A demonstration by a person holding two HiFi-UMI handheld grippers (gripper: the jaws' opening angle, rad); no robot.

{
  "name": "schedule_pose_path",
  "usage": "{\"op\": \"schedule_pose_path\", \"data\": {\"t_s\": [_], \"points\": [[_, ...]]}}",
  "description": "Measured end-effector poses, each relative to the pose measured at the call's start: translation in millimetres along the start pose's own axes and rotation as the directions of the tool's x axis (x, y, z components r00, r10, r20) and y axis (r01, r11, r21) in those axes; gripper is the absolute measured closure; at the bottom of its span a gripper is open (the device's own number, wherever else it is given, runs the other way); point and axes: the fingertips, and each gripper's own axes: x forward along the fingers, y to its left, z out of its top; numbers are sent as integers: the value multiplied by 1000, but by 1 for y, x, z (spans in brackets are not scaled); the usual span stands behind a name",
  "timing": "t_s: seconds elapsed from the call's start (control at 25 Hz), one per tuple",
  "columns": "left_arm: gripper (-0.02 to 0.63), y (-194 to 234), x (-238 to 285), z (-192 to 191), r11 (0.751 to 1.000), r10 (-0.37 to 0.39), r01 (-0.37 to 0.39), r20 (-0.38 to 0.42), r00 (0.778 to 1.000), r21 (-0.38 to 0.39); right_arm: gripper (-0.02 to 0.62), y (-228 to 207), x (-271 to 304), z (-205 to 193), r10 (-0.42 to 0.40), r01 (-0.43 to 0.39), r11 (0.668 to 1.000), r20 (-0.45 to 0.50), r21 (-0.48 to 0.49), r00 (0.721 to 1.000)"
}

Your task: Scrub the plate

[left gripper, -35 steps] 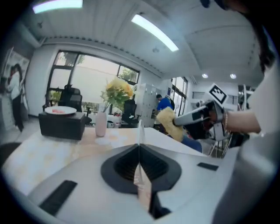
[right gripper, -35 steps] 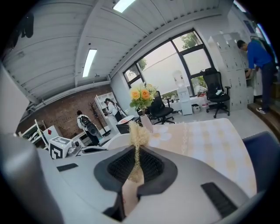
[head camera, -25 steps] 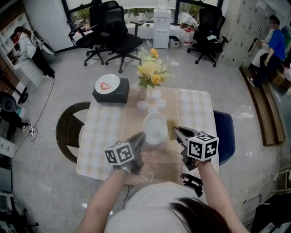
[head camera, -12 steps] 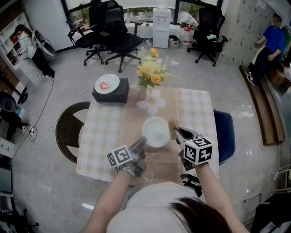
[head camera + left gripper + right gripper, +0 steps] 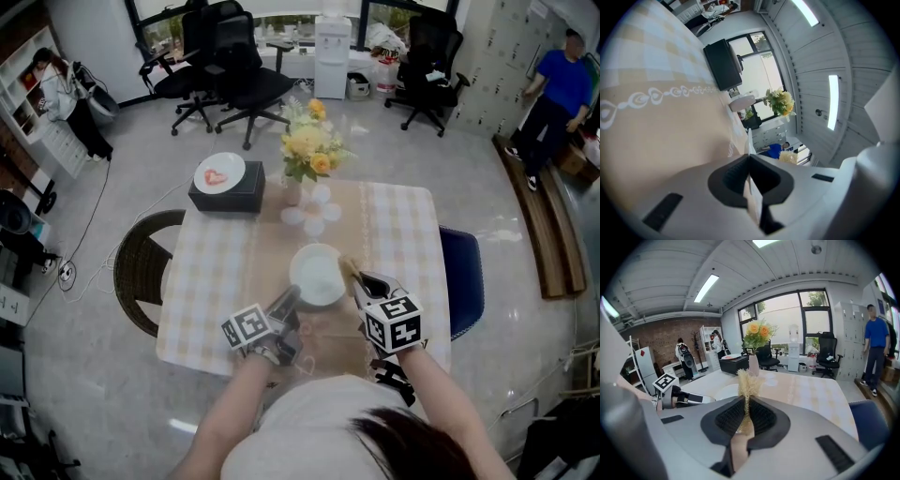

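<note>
plates: 2 counted, white plate (image 5: 317,274) and heart plate (image 5: 220,173)
grippers: 2 counted, left gripper (image 5: 291,296) and right gripper (image 5: 364,279)
brushes: 1, brush (image 5: 349,266)
table chairs: 2, wicker chair (image 5: 141,267), blue chair (image 5: 466,281)
flower vases: 1, flower vase (image 5: 293,194)
black boxes: 1, black box (image 5: 227,197)

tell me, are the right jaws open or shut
Shut on the brush: the right gripper has its jaws pinching the handle, bristles sticking out beyond them.
</note>
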Motion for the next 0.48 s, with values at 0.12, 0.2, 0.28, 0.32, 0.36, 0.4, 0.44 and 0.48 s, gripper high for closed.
{"op": "schedule_pose_path", "data": {"t_s": [0.12, 0.2, 0.28, 0.32, 0.36, 0.4, 0.44, 0.48], "points": [[589, 0, 0, 1, 1000, -2, 2, 3, 1000, -3, 561, -1, 1, 1, -5, 4, 1000, 6, 16, 1000], [589, 1, 0, 1, 1000, -1, 1, 7, 1000, -8, 561, -4, 1, 1, -15, 15, 999, 10, 42, 1000], [589, 2, -1, 2, 1000, 0, 0, 11, 1000, -18, 561, -7, 1, 0, -25, 25, 999, 14, 47, 1000], [589, 2, -1, 2, 1000, -1, 1, 12, 1000, -21, 561, -8, 1, 0, -28, 28, 999, 16, 45, 999], [589, 1, -1, 2, 1000, 0, 1, 12, 1000, -19, 561, -8, 0, -1, -30, 29, 999, 19, 41, 999], [589, 1, -1, 2, 1000, 2, -2, 13, 1000, -13, 561, -8, 0, -1, -30, 29, 999, 21, 37, 999], [589, 1, 0, 2, 1000, 6, -6, 13, 1000, -5, 561, -8, 0, -1, -31, 30, 999, 24, 31, 999], [589, 1, 0, 1, 1000, 10, -10, 13, 1000, 2, 561, -9, 0, -1, -33, 32, 999, 26, 24, 999]]}}
